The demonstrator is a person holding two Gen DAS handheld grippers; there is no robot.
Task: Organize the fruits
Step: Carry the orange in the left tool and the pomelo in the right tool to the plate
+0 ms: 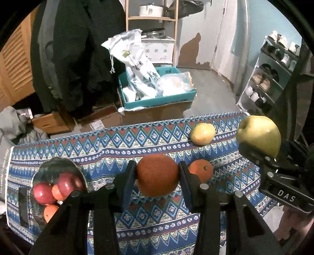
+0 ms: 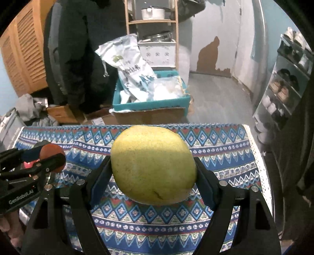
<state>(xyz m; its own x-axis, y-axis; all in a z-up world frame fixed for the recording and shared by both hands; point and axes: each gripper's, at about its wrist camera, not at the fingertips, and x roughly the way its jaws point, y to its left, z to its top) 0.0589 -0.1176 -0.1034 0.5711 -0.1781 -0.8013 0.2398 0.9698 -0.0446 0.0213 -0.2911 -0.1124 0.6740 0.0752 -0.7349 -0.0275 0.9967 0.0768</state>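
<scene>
My left gripper (image 1: 157, 177) is shut on an orange (image 1: 157, 170) and holds it above the patterned tablecloth (image 1: 117, 143). A second orange (image 1: 203, 170) and a small yellow pear (image 1: 202, 134) lie on the cloth beyond it. At the left stands a dark bowl (image 1: 50, 163) holding red apples (image 1: 44, 193) and small oranges (image 1: 50, 212). My right gripper (image 2: 154, 172) is shut on a large yellow-green pear (image 2: 153, 157), lifted off the cloth. That pear (image 1: 259, 133) also shows at the right of the left wrist view. The held orange (image 2: 51, 152) shows at the left of the right wrist view.
Past the table's far edge a teal box (image 1: 157, 100) full of white bags sits on cardboard boxes. A dark coat (image 1: 78, 58) hangs at the back left, a wooden shelf (image 1: 153, 18) behind it. A shoe rack (image 1: 270, 78) stands at the right.
</scene>
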